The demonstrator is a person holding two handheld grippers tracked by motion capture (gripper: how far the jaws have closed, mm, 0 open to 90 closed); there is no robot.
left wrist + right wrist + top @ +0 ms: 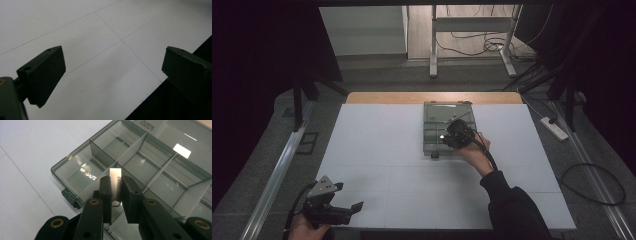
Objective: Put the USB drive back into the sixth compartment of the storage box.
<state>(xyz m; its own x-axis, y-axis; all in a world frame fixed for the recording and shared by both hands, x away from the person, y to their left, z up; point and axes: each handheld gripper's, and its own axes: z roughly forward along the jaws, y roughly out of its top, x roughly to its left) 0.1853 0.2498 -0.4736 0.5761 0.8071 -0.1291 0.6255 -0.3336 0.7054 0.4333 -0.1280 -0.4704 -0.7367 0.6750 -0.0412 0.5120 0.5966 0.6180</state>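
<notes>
A clear grey plastic compartment box [432, 111] lies open at the far middle of the white table top [377, 150]. My right gripper [452, 134] hovers over the box, held by a hand in a dark sleeve. In the right gripper view the gripper [117, 192] is shut on a small pale flat piece [115, 177] printed with letters, just above the dividers of the box [75, 157]; the compartments below look bare. My left gripper [354, 209] stays at the near left corner of the table. Its jaws stand wide apart with nothing between them in the left gripper view [112, 75].
A black latch [70, 198] sticks out from the box's near edge. The table's front edge [150, 100] runs just below the left gripper. On the floor to the right lie a power strip [554, 127] and cables; desk legs [433, 55] stand behind the table.
</notes>
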